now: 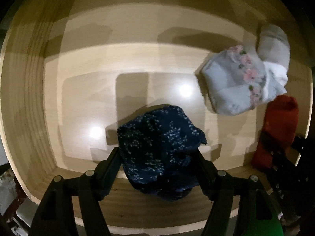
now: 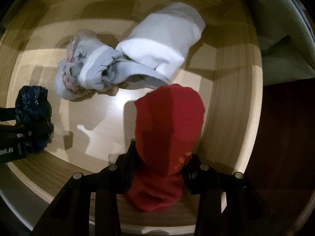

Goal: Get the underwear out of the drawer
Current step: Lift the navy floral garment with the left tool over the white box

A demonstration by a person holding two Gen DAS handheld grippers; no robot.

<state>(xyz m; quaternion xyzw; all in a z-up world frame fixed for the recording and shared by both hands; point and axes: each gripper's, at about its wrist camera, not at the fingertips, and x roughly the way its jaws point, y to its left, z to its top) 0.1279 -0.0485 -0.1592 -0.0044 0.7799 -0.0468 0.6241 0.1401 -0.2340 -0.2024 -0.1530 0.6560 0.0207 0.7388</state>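
Note:
A crumpled navy underwear with white specks (image 1: 157, 137) lies at the front of the light wooden drawer (image 1: 98, 98). My left gripper (image 1: 157, 150) points down over it, jaws wide, one finger on each side of the bundle; I see no squeeze. The same navy piece (image 2: 33, 106) shows at the left edge of the right wrist view. My right gripper (image 2: 162, 151) is shut on a red underwear (image 2: 169, 122), which bulges out beyond its fingers near the drawer's right wall (image 2: 226, 98). This red piece (image 1: 279, 122) also appears at the right of the left wrist view.
A grey garment with pink floral trim (image 1: 232, 82) lies at the back right of the drawer, against a white and grey rolled piece (image 2: 165, 43). The drawer's front wall (image 1: 137, 206) runs under both grippers. A dark floor (image 2: 285, 137) lies right of the drawer.

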